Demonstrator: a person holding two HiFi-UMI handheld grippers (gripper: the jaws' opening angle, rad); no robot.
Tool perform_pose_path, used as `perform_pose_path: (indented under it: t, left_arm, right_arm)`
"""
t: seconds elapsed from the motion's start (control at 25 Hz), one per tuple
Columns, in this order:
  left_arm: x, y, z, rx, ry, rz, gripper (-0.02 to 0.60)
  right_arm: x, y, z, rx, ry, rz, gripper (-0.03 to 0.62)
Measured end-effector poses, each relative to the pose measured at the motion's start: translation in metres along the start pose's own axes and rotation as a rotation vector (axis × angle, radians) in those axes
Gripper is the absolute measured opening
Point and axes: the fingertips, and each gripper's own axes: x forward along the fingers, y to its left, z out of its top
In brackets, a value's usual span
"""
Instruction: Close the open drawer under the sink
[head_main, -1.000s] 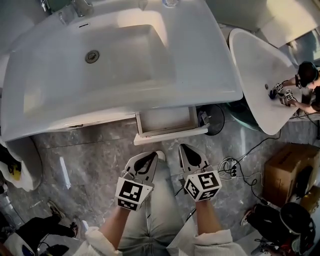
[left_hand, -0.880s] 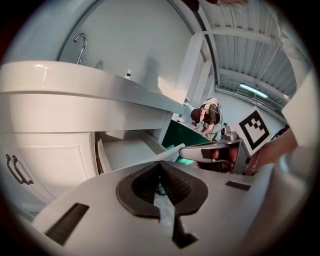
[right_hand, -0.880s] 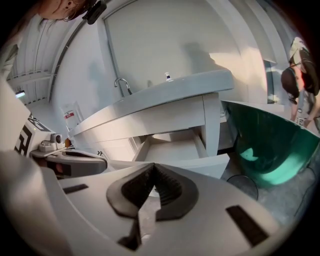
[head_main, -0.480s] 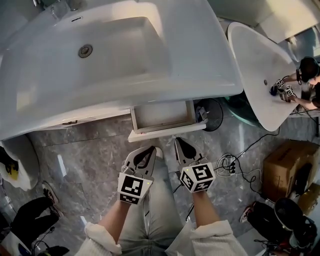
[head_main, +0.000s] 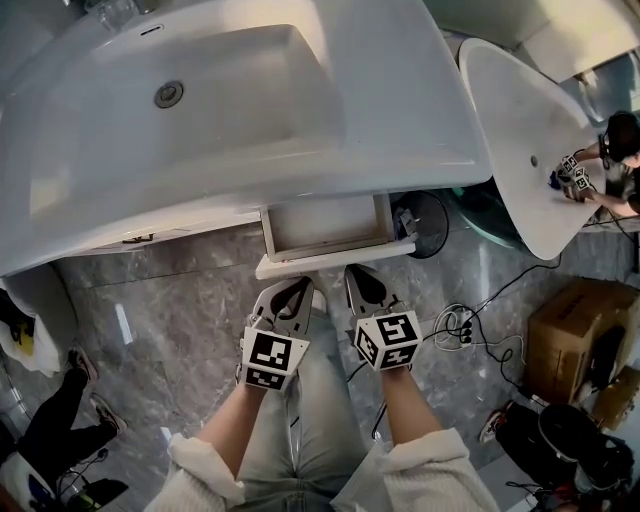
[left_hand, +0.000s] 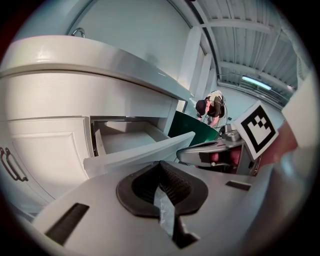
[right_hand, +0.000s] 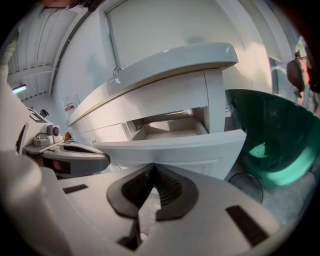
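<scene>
Under the white sink (head_main: 230, 110), the drawer (head_main: 330, 225) is seen pulled out. Its pale interior is exposed and looks empty, and its white front panel juts past the sink's front edge over the grey marbled floor (head_main: 170, 310). To the drawer's left, a closed cabinet door (left_hand: 45, 150) with a metal handle is shown in the left gripper view.

The left tongs (head_main: 298, 290) and the right tongs (head_main: 355, 278) are held side by side just below the drawer front, both pointed toward it. The right tongs lie slightly nearer the panel. Whether either tip touches the panel cannot be told from above. In the left gripper view the left tongs (left_hand: 161, 167) are pressed together with nothing between them, and the drawer (left_hand: 135, 142) is seen ahead and a little to the left. In the right gripper view the right tongs (right_hand: 152, 170) are likewise pressed together and empty, with the drawer's front panel (right_hand: 175, 147) directly beyond the tips.

Off to the right, a second basin (head_main: 510, 150) is attended by a person (head_main: 620, 140), and a green tub (right_hand: 270, 135) is seen beside the sink cabinet. A cardboard box (head_main: 570, 335) and loose cables (head_main: 455, 330) lie on the floor.
</scene>
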Motion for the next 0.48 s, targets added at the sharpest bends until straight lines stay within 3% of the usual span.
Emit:
perform_pose_path:
  t: [0.16,0.48]
  left_arm:
    - [0.0001,0.0093,0.0005,-0.032,-0.007,0.028,0.015]
    - [0.0001,0.0118,0.0017,-0.016,-0.008,0.017,0.015]
  right_arm:
    - [0.0019,-0.0013,0.0037,-0.009,-0.011,-0.002,0.009]
    - [0.0027,0.0018,0.0062,-0.036,-0.015,-0.021,0.009]
